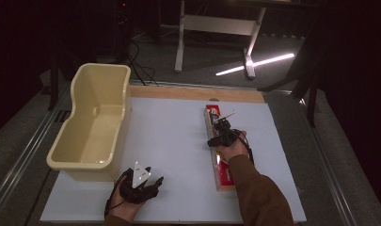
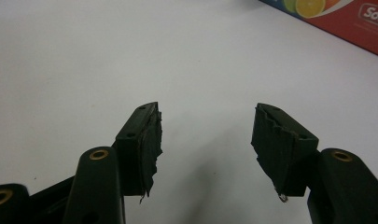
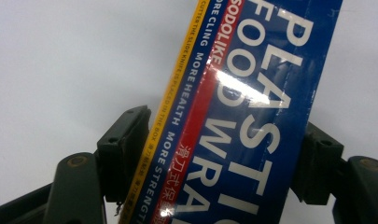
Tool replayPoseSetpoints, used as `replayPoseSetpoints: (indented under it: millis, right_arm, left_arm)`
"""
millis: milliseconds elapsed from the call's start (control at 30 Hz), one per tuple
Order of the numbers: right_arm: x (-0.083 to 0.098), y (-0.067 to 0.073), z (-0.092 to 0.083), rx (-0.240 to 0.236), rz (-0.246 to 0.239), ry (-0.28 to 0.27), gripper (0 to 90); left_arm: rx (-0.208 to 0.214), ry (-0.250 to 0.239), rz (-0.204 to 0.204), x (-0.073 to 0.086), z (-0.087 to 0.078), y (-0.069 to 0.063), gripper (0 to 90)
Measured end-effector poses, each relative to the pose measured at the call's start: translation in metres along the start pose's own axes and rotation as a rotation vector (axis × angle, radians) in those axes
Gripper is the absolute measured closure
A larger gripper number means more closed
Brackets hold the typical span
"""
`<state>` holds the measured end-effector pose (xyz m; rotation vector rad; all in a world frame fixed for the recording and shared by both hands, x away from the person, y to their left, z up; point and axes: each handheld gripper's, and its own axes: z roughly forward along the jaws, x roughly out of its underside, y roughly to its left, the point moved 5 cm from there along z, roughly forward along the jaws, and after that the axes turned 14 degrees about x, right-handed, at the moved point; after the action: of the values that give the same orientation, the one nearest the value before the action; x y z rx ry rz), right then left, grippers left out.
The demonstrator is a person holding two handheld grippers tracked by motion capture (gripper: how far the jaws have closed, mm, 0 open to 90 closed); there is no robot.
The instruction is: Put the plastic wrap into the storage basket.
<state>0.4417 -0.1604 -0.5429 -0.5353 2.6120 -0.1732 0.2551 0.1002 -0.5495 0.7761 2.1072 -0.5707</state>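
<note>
Boxes: one plastic-wrap box [image 1: 218, 149] lying lengthwise on the white board [image 1: 169, 141]; one cream tub [image 1: 95, 122] at left. Right gripper [image 1: 218, 134], reaching forward, clamps the box's sides. Left gripper [image 1: 142, 183] rests near the board's front edge, jaws apart, holding nothing.

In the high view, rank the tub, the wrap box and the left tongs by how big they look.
1. Cream tub, largest.
2. Plastic wrap box, long and narrow, partly under the right hand.
3. Left tongs, smallest, though nearest the camera.
</note>
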Motion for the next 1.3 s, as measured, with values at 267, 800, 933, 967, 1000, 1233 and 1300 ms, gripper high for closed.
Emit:
replayPoseSetpoints:
  millis: [267, 800, 933, 967, 1000, 1233, 1300]
  right_arm:
    - [0.006, -0.006, -0.003, 0.012, -0.131, 0.015, 31.4]
    - [0.007, -0.013, 0.000, -0.096, -0.012, 0.145, 34.5]
    - [0.006, -0.013, -0.001, -0.073, 0.008, 0.195, 37.8]
    - [0.005, -0.012, -0.002, -0.054, 0.001, 0.207, 38.9]
    - [0.004, -0.011, -0.002, -0.036, -0.001, 0.219, 39.6]
    - [0.003, -0.009, -0.003, -0.011, 0.019, 0.235, 41.9]
    - [0.003, -0.009, -0.004, -0.018, 0.023, 0.226, 42.1]
  left_arm:
    - [0.001, 0.006, 0.001, 0.001, 0.001, 0.000, 42.4]
    - [0.011, 0.016, 0.002, 0.002, 0.005, -0.003, 42.4]
    - [0.011, 0.011, -0.002, 0.002, 0.004, -0.002, 42.4]
    - [0.011, 0.011, -0.002, 0.002, 0.004, -0.002, 42.4]
    - [0.011, 0.011, -0.001, 0.002, 0.004, -0.002, 42.4]
    - [0.009, 0.010, -0.003, 0.002, 0.004, -0.002, 42.4]
    - [0.009, 0.011, -0.002, 0.001, 0.005, -0.002, 42.4]
